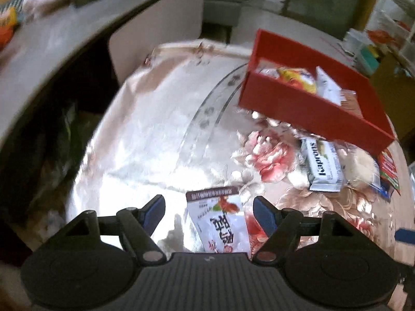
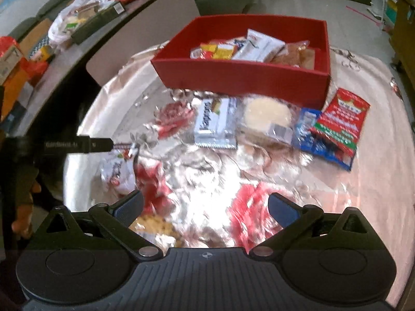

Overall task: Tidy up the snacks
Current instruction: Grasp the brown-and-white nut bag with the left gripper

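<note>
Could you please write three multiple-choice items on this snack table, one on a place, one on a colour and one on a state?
1. Where does the white packet with the red print lie?
A. between the open fingers of the left gripper
B. inside the box
C. on the far counter

2. What colour is the box that holds snacks?
A. blue
B. red
C. green

3. How is the right gripper?
A. shut on the Kaprodes wafer pack
B. shut on the round pastry
C. open, holding nothing

Answers: 1 A, the packet lies on the flowered tablecloth between the fingers; 2 B, its walls are red; 3 C, its fingers stand apart over the cloth.
</note>
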### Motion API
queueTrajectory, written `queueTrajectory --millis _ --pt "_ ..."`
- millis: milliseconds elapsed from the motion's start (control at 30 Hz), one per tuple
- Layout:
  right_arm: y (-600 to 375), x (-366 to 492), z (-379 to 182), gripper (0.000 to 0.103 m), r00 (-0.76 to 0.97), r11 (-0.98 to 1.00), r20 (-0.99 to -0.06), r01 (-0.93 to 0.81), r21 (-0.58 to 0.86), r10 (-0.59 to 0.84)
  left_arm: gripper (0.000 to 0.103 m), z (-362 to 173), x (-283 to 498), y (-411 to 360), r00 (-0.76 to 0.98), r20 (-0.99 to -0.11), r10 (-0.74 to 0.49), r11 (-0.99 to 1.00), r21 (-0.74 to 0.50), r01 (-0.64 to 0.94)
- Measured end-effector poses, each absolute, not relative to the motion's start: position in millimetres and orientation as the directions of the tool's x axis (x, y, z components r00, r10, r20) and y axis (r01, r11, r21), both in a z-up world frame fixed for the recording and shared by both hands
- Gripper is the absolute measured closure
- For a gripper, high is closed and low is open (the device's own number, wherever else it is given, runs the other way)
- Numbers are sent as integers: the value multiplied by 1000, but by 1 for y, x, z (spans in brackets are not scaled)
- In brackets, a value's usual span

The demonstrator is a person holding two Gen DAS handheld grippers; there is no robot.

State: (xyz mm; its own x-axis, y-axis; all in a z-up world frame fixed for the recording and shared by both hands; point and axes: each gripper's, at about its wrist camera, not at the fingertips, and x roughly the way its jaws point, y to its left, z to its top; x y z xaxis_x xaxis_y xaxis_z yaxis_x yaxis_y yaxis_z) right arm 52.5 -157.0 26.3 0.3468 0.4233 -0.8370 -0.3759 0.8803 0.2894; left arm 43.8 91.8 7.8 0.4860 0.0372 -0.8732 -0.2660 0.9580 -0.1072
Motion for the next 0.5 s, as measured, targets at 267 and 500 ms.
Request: queueTrajectory --millis 267,500 --pt "-178 48 12 0 325 896 -857 -337 289 399 34 -18 54 58 420 -905 72 970 -35 -241" --pt "-187 40 -6 0 290 905 -882 -327 273 371 44 -35 53 47 396 -914 90 974 -1 -225"
